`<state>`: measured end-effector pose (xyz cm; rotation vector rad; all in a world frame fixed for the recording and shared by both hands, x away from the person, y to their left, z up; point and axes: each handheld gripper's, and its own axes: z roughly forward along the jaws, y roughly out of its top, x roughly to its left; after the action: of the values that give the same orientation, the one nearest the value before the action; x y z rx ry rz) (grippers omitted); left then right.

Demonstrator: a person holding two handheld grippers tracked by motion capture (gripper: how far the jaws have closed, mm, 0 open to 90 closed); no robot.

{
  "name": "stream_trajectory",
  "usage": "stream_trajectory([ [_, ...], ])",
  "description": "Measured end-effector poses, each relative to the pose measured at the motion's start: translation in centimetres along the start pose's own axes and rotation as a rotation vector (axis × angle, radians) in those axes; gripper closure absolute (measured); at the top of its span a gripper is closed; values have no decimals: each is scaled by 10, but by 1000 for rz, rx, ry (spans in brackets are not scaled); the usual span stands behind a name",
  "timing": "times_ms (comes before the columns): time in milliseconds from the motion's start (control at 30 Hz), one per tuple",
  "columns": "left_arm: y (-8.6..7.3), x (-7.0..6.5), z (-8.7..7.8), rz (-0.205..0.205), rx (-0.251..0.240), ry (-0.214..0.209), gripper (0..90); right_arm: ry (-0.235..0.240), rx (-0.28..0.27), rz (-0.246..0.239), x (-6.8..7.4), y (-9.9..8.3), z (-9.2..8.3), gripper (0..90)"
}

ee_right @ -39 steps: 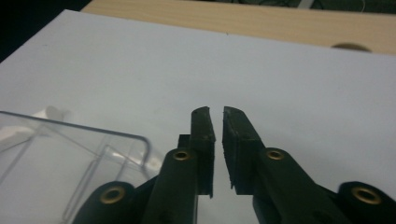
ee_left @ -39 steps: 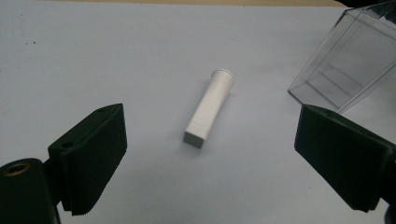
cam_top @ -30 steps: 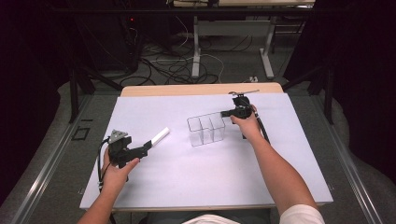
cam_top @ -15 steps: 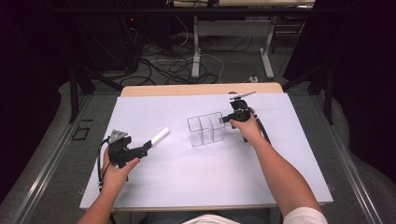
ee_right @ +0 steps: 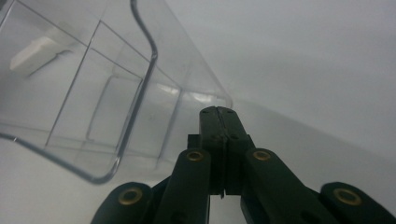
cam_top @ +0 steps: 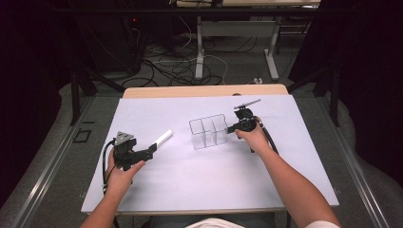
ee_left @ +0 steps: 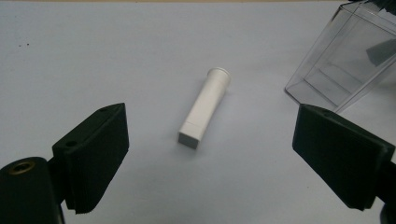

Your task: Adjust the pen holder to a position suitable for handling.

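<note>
Two grippers are seen on the white table (cam_top: 199, 185) from above. The left gripper (ee_left: 210, 154) is held spread wide, with a white tube (ee_left: 205, 106) lying flat ahead between its jaws, untouched. The right gripper (ee_right: 218, 114) is clenched, jaws pressed together at the wall of a clear divided box (cam_top: 208, 131); its own view shows that contact and the tube blurred through the plastic.

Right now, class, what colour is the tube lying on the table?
White. The tube shows best in the left gripper view, lying between the open jaws.
</note>
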<state>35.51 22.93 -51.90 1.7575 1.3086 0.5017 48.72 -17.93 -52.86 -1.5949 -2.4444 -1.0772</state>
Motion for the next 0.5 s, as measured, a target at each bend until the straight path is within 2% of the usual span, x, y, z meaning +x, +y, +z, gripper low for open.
stream_trajectory([
  [33, 0, 0, 0, 0, 0, 1, 108, 0, 0, 0, 0, 0, 0, 900],
  [67, 0, 0, 1, -1, 0, 1, 112, 6, -58, 12, 7, -6, 3, 900],
  [100, 0, 0, 1, 0, 1, 3, 112, 6, -58, 12, 7, -6, 3, 900],
  [133, 0, 0, 1, 0, 1, 5, 113, -26, 23, 2, 11, -5, -2, 900],
  [167, 0, 0, 1, -1, 1, 6, 116, -33, 25, -23, 18, -8, -2, 900],
  [200, 0, 1, 1, -3, 1, 6, 117, -34, 46, -23, 22, -8, -4, 900],
  [233, 0, 1, 1, -3, 1, 7, 119, -23, -4, -16, 25, -11, 0, 900],
  [367, 0, 1, 1, -4, -1, 11, 124, -3, -4, -24, 35, -14, 2, 900],
  [500, 0, 2, 0, -2, 1, 16, 128, -4, 6, -37, 43, -15, 4, 900],
])
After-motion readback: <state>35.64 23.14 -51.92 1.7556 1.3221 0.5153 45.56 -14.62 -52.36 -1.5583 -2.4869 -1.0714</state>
